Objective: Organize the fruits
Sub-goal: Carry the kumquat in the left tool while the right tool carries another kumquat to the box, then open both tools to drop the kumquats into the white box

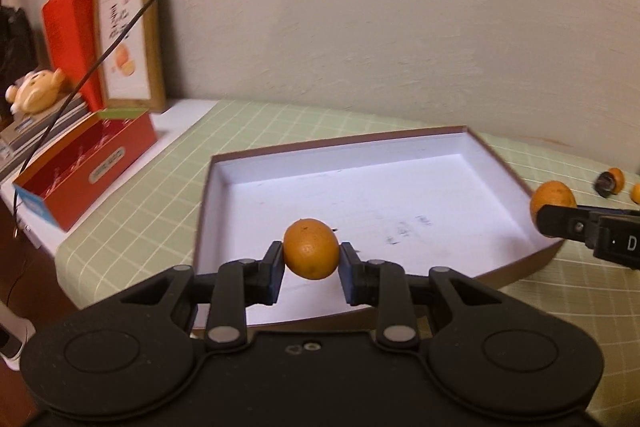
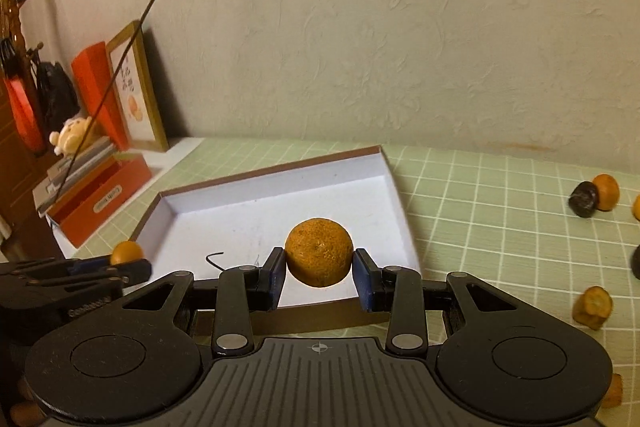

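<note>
Right, closest to me my left gripper (image 1: 311,269) is clamped on a small smooth orange (image 1: 311,248), both blue pads pressed against its sides, and it hangs over the near part of the shallow box (image 1: 496,151) with the white inside and brown rim. My right gripper (image 2: 320,279) is likewise closed on a bigger, rough-skinned orange (image 2: 319,252), pads tight on either flank, held above the near edge of that same box. From the right wrist view the left gripper shows at the near left corner of the box, its fruit just peeking over the fingers; from the left wrist view the right gripper pokes in past the box's right wall, fruit at its tip. The box sits on a pale green checked cloth (image 2: 480,195), and nothing lies on its floor but a few dark scuffs. To the right of the box, well apart from it, loose fruit lies on the cloth: a small orange piece (image 2: 606,191) touching a dark round one (image 2: 585,199), and nearer me a lumpy orange piece (image 2: 592,307). Left of the box stands a red open carton (image 1: 92,163), and behind that a wooden picture frame (image 1: 132,35) leans against the wall, with a plush toy (image 1: 34,91) to the frame's left.
</note>
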{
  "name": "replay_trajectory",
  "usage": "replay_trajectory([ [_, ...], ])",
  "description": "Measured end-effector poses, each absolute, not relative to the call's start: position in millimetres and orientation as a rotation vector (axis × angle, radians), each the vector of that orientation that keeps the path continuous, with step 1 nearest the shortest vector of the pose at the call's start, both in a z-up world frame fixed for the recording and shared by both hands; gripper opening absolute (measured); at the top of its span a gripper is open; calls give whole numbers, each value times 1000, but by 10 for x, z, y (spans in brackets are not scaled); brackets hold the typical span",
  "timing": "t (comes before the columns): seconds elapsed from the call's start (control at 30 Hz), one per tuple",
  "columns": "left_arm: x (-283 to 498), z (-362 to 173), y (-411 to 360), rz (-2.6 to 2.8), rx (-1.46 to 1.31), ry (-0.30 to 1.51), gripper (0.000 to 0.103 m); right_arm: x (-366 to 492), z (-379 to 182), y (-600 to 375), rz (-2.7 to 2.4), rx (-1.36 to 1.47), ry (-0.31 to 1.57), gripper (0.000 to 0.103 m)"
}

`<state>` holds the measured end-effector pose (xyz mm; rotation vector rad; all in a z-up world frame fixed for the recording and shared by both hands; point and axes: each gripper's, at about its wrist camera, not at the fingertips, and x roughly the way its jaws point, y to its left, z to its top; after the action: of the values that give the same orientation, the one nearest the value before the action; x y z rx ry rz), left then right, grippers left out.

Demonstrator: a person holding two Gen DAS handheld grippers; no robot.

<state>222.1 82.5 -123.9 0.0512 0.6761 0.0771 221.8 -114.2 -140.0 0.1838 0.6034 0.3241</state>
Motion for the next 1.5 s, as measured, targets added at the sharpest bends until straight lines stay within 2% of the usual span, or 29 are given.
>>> replay_trajectory([
  [0.83, 2461, -1556, 1111, 184, -21, 784, 20, 2797, -1774, -1130, 234, 117, 671, 37],
  [0.9, 2466, -1552, 1094, 199, -13, 784, 25, 2796, -1770, -1142, 236, 122, 668, 37],
  [0.93, 2462, -1540, 1087, 208, -8, 780, 32, 2791, -1758, -1146, 238, 124, 664, 37],
  [0.97, 2456, -1522, 1080, 212, -8, 776, 44, 2788, -1748, -1151, 240, 127, 661, 38],
  [1.0, 2445, -1496, 1073, 218, -8, 766, 51, 2777, -1735, -1161, 246, 133, 656, 41],
  [1.07, 2410, -1431, 1058, 239, -1, 734, 83, 2736, -1691, -1183, 244, 147, 633, 57],
  [1.1, 2389, -1393, 1046, 239, 5, 714, 89, 2711, -1666, -1192, 241, 148, 619, 73],
  [1.13, 2371, -1357, 1033, 242, 12, 694, 94, 2681, -1638, -1196, 239, 144, 602, 78],
  [1.4, 2323, -1257, 1012, 246, 15, 683, 97, 2550, -1479, -1212, 250, 149, 550, 85],
  [1.5, 2298, -1205, 981, 239, 24, 680, 97, 2501, -1423, -1234, 244, 154, 535, 92],
])
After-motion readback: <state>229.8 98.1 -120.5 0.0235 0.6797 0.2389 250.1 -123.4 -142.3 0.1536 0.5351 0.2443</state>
